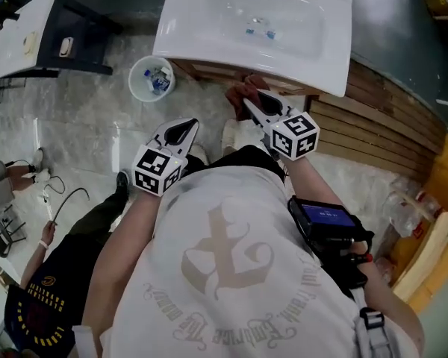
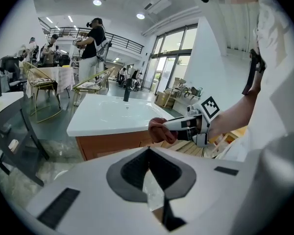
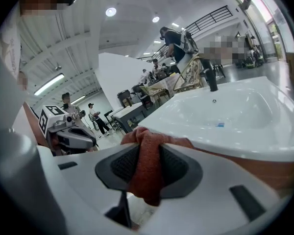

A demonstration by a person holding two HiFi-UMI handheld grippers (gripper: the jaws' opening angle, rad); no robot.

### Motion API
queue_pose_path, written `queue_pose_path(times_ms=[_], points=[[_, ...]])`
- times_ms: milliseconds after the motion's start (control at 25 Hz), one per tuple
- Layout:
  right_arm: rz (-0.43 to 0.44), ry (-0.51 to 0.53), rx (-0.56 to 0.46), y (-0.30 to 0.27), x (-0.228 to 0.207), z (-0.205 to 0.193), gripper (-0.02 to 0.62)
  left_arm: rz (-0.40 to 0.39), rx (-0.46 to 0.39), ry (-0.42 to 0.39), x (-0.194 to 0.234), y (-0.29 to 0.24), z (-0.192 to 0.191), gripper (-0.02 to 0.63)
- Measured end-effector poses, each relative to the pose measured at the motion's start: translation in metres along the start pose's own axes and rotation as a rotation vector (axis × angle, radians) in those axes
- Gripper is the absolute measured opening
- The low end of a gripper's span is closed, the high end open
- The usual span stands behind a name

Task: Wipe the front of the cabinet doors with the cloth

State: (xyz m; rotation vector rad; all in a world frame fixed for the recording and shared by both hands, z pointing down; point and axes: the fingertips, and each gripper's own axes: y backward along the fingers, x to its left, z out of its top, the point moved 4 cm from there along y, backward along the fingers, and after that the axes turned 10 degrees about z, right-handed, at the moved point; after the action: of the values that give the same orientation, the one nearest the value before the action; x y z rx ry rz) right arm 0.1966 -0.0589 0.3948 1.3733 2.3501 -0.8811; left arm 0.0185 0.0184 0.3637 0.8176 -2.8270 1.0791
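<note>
Right tool [image 1: 252, 109] clamped on bunched red cloth [image 1: 240, 91], up by cabinet [image 1: 209, 71] front under sink [image 1: 209, 21], likely for wiping; contact unclear. Left tool [image 1: 181, 131] jaws together, empty, kept low, clear of work.

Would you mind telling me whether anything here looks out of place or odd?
Only a small blue-and-white scrap lying loose in the white sink basin; I cannot tell what it is. Nothing looks spilled, askew or damaged.
</note>
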Motion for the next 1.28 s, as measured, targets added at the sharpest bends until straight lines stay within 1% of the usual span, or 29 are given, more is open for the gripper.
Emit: queue_pose_path(times_ms=[200, 440, 560, 680, 840, 960, 1080, 1280], points=[[-0.089, -0.054, 0.053, 0.015, -0.022, -0.022, 0.127, -0.031, 0.007, 0.019, 0.000, -0.006, -0.005, 0.012], [-0.233, -0.076, 0.062, 0.030, -0.028, -0.033, 0.127, -0.110, 0.013, 0.004, 0.005, 0.001, -0.017, 0.012], [-0.318, -0.087, 0.059, 0.039, -0.029, -0.035, 0.127, -0.146, 0.020, -0.011, 0.013, 0.007, -0.025, 0.012], [-0.406, -0.119, 0.042, 0.050, -0.030, -0.039, 0.127, -0.166, 0.022, -0.022, 0.024, 0.011, -0.034, 0.012], [-0.508, -0.153, 0.052, 0.074, -0.034, -0.052, 0.127, -0.189, 0.026, -0.037, 0.026, 0.011, -0.047, 0.012], [-0.580, -0.194, 0.040, 0.095, -0.051, -0.058, 0.127, -0.194, 0.021, -0.041, 0.022, 0.008, -0.048, 0.012], [-0.637, -0.246, 0.012, 0.122, -0.070, -0.067, 0.127, -0.181, 0.025, -0.013, 0.010, 0.008, -0.051, 0.012], [-0.719, -0.331, -0.098, 0.161, -0.122, -0.074, 0.126, -0.138, 0.045, 0.014, -0.014, 0.004, -0.058, 0.012]])
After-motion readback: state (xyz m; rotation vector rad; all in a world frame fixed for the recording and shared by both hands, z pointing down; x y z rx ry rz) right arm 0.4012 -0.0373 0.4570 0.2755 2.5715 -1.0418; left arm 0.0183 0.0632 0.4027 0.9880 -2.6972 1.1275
